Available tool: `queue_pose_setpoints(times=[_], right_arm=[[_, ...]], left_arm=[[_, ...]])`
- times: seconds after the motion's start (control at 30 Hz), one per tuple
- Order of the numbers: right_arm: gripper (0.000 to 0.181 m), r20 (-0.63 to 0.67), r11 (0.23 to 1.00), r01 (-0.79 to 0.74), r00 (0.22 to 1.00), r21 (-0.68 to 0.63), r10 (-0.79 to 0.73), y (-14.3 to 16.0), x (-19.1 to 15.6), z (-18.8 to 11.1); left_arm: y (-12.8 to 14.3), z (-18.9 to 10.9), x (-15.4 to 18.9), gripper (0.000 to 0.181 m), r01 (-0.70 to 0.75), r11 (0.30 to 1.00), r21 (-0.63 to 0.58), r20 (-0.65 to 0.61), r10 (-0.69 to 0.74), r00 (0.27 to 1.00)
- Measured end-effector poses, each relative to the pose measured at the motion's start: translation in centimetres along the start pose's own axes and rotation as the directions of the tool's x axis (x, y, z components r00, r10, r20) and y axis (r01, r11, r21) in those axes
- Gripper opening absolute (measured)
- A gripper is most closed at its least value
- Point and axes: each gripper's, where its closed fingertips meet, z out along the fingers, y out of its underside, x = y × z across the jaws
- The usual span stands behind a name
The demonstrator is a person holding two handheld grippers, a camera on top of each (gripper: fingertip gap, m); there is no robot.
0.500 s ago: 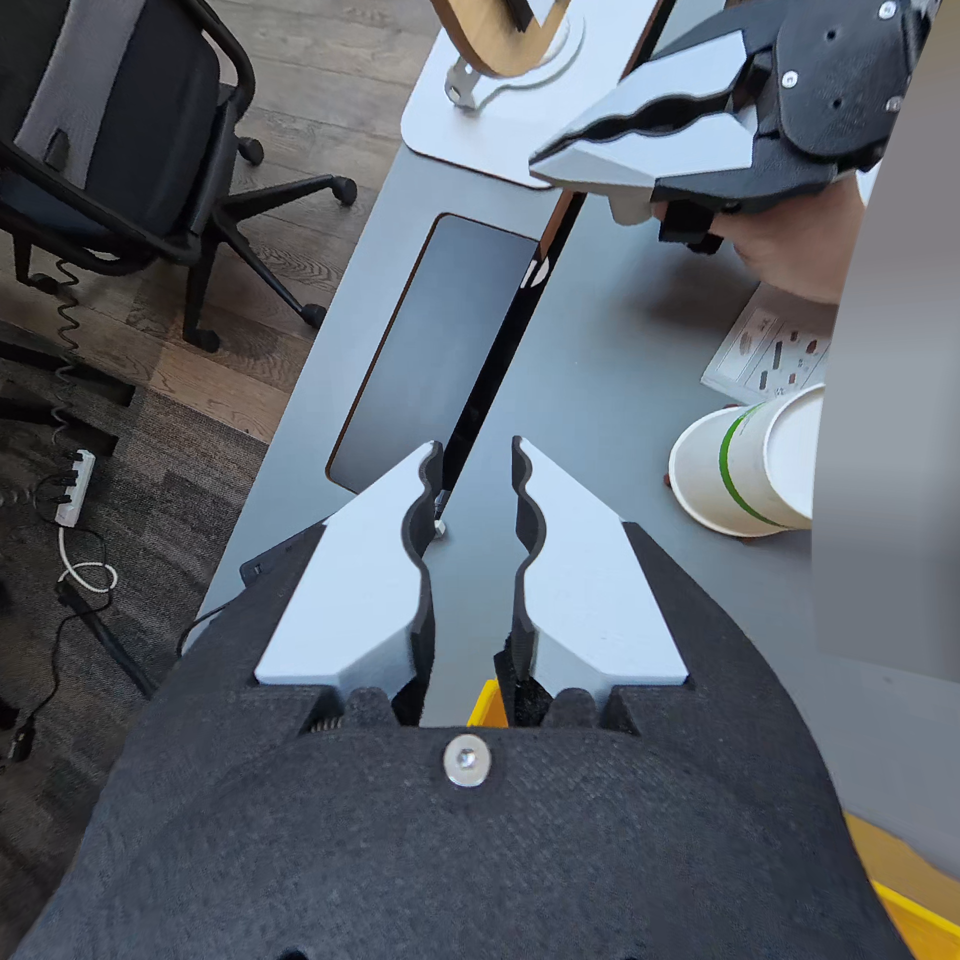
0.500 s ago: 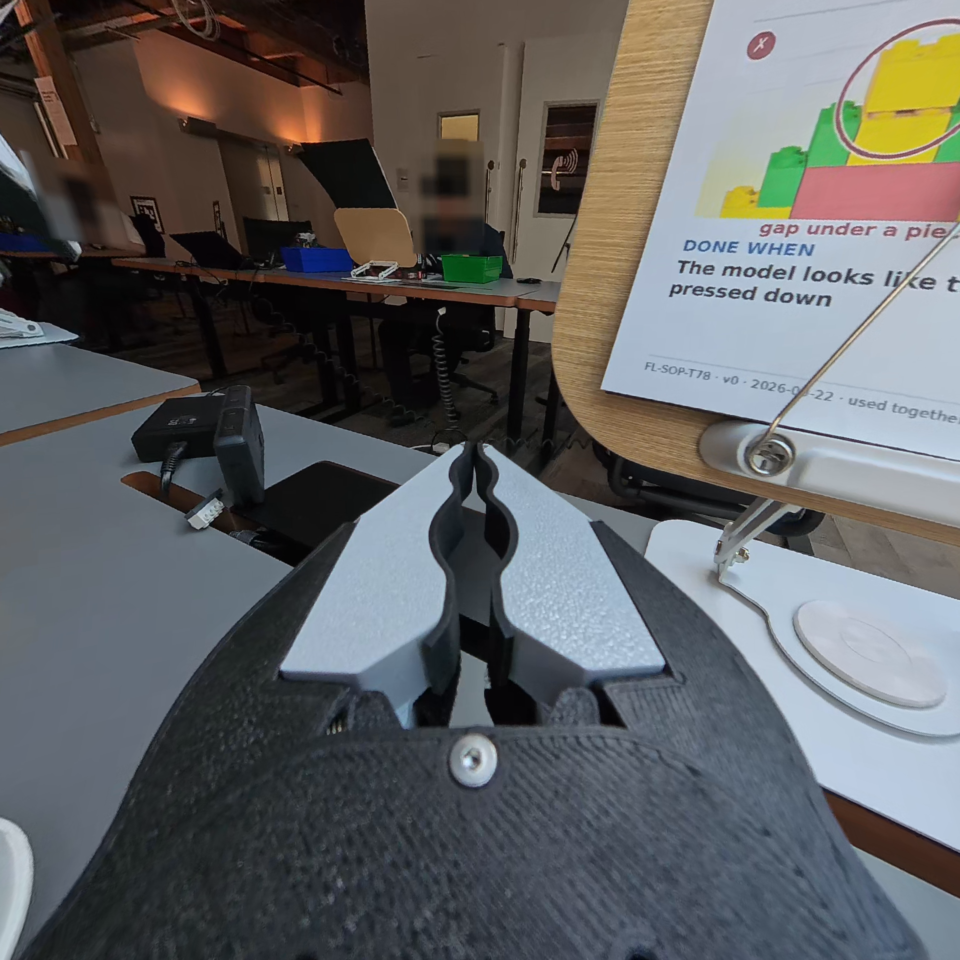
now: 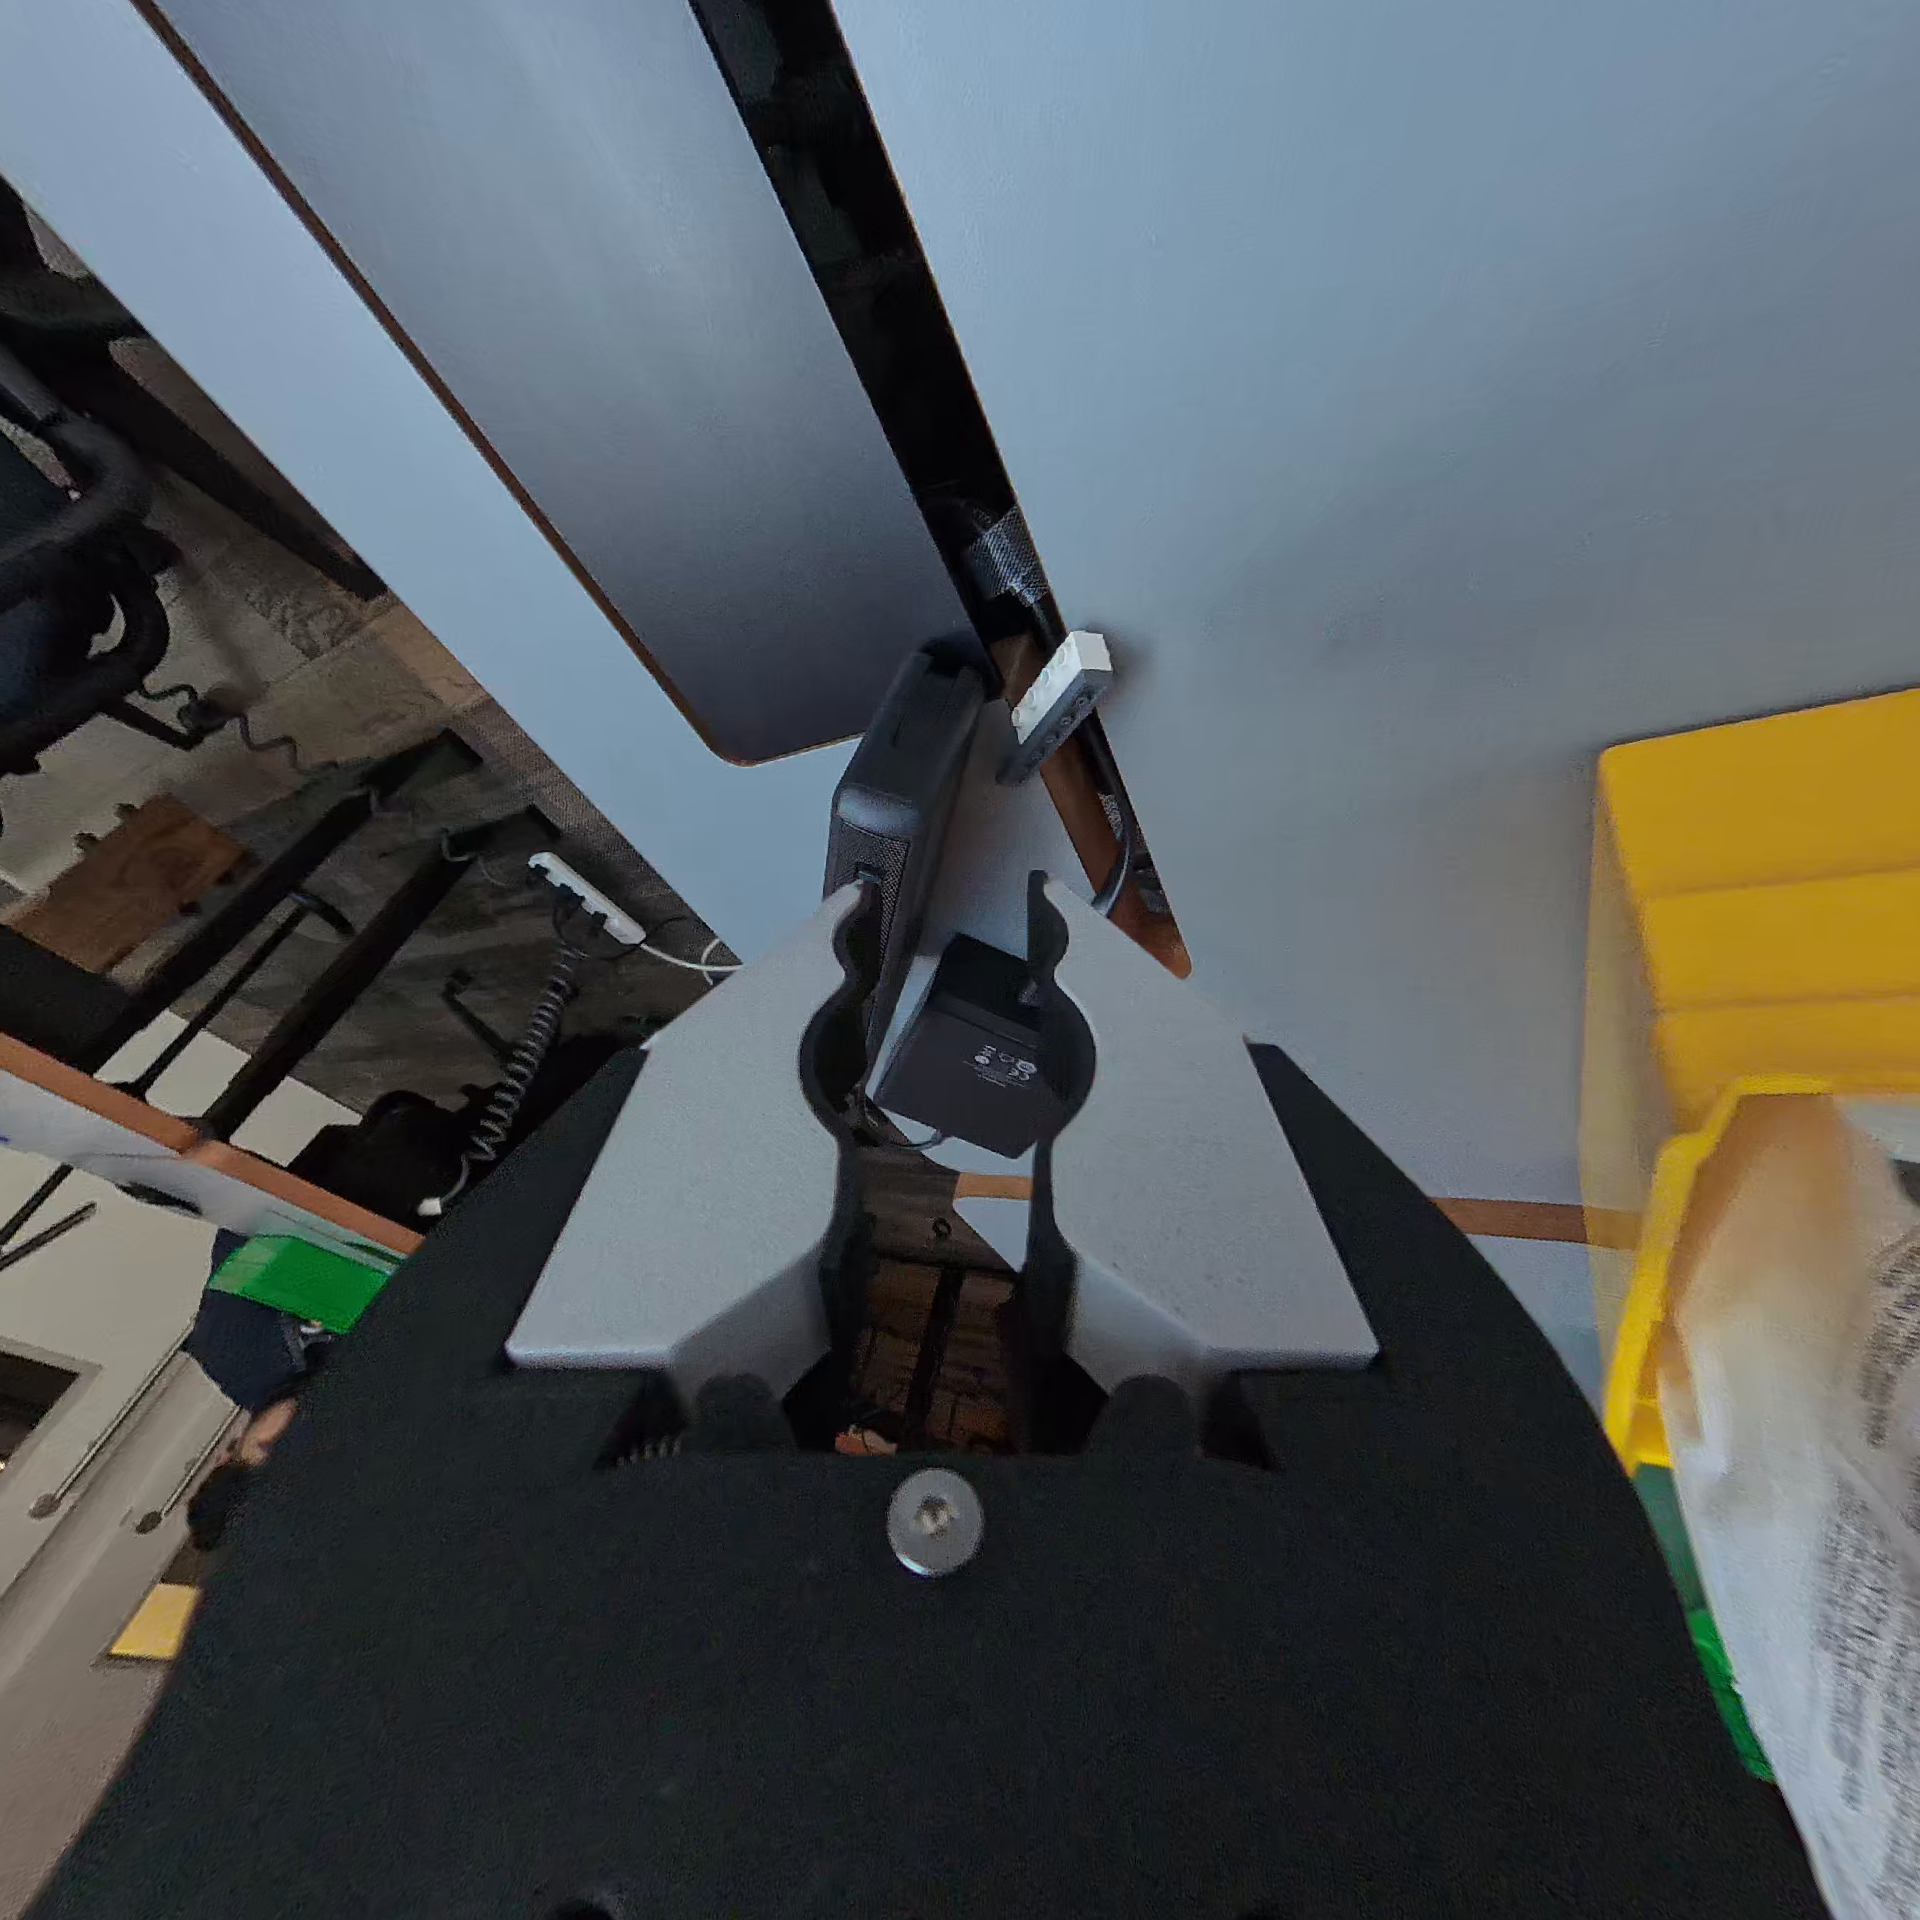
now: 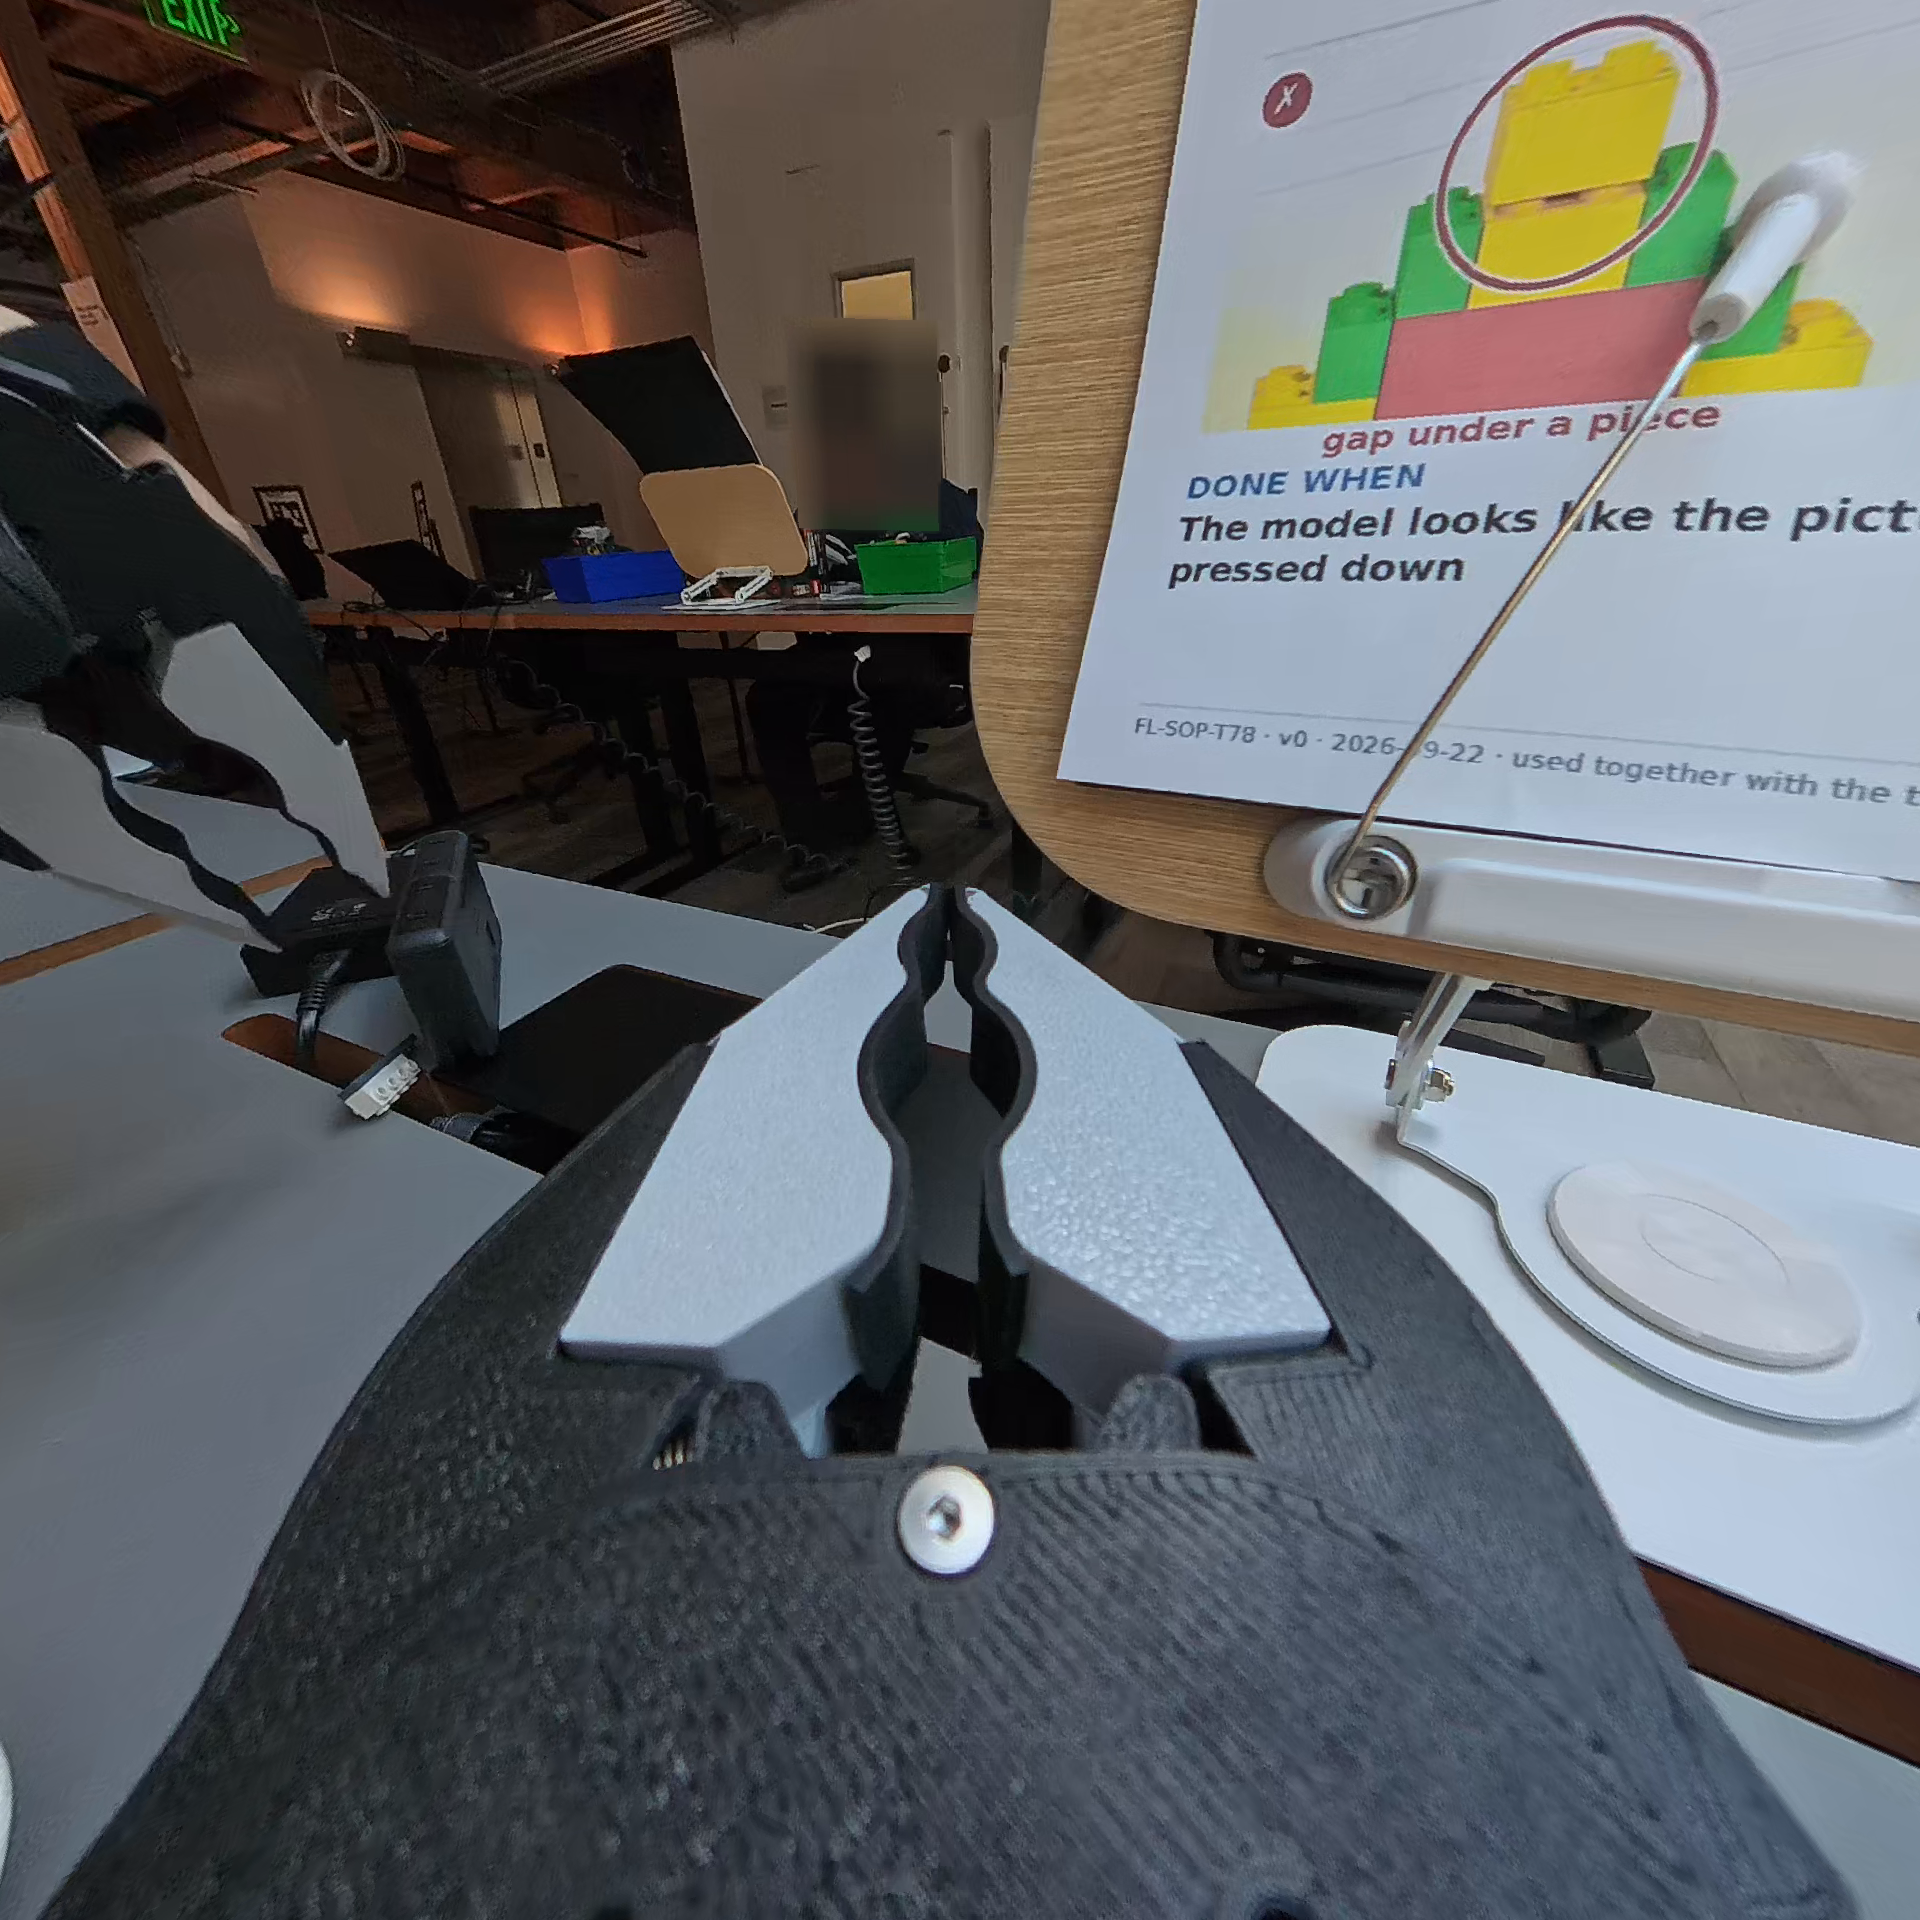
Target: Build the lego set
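The left gripper (image 3: pixel 940 914) stood with its jaws parted and nothing between them, tilted down over the grey desk (image 3: pixel 1455 416). A black power adapter (image 3: pixel 971 1049) showed through the gap between its fingers, with a second black box (image 3: pixel 899 769) on edge just beyond. A small white lego plate (image 3: pixel 1060 694) lay ahead of the fingertips and slightly to the right, at the lip of the desk's dark cable slot and apart from the gripper. A yellow bin (image 3: pixel 1756 883) sat off to the right. The right gripper (image 4: pixel 951 914) was nearly closed, tips almost meeting and empty, aimed past the desk edge beside a wooden document stand (image 4: pixel 1049 520) that held an instruction sheet (image 4: pixel 1507 582). In that view the white plate (image 4: pixel 382 1086) lay well to its left.
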Motion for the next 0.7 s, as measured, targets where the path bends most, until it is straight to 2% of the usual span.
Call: queue_pose_setpoints(times=[0.2,0.33,0.53,0.7], right_arm=[[0.000,0.019,0.999,-0.041,0.999,-0.007,0.042,0.3,0.1,0.3],[0.000,0.039,0.996,-0.087,0.995,-0.019,0.087,0.6,0.1,0.5],[0.000,0.052,0.993,-0.112,0.992,-0.028,0.113,0.9,0.1,0.6],[0.000,0.074,0.993,-0.118,0.990,-0.026,0.120,0.9,-0.4,0.6]], left_arm=[[1.5,2.9,-2.9,0.040,-0.093,0.995,0.047,0.065,0.090,0.994],[1.0,4.8,-1.8,0.047,-0.204,0.976,0.073,0.003,0.204,0.979],[0.7,6.4,-1.4,0.023,-0.252,0.964,0.088,-0.029,0.256,0.966],[1.2,6.7,-1.1,0.022,-0.241,0.965,0.099,-0.067,0.248,0.966]])
